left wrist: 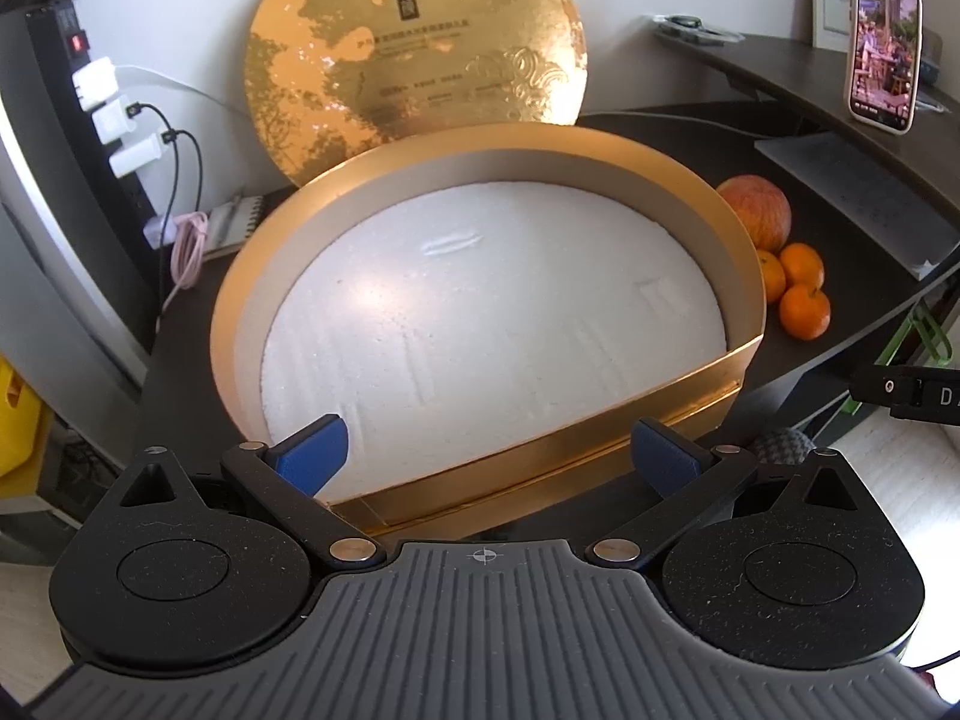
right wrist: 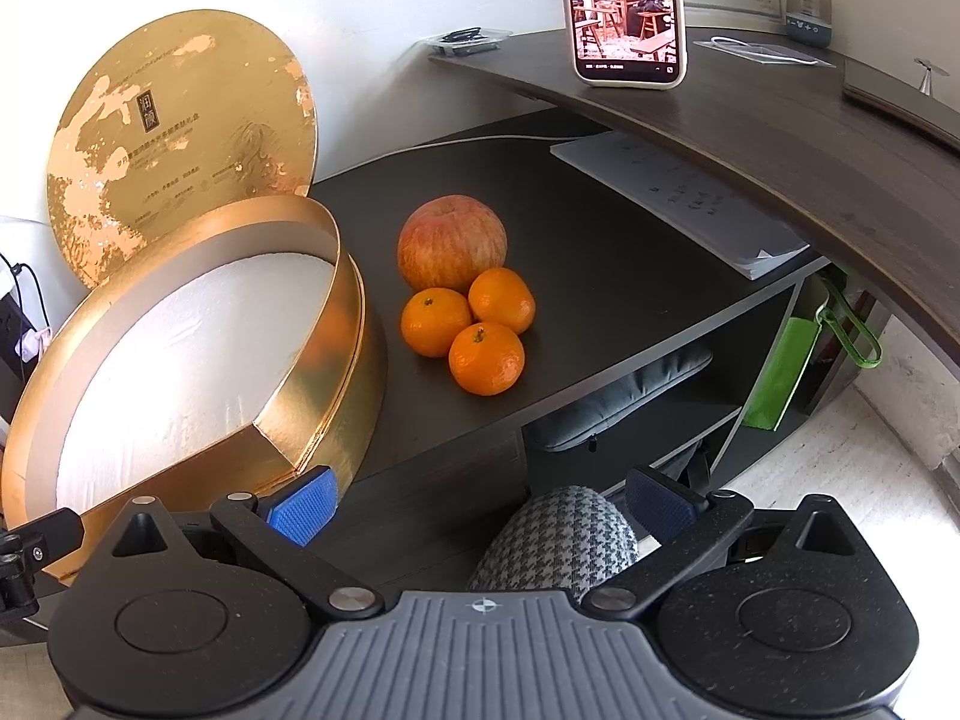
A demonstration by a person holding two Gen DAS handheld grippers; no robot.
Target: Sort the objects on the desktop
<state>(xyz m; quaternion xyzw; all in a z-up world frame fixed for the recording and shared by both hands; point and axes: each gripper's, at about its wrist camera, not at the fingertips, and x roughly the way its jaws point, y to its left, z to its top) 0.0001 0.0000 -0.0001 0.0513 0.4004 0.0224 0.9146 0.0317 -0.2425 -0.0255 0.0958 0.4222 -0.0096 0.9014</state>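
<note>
Gold lid, its lettering illegible

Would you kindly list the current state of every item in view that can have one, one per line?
Gold box: open, holding only white foam.
Lid: off, propped upright against the wall behind the box.
Phone: upright, screen on.
Apple: on the desk, outside the box.
Three oranges: clustered against the apple.
Left gripper: open, holding nothing.
Right gripper: open, holding nothing.
</note>
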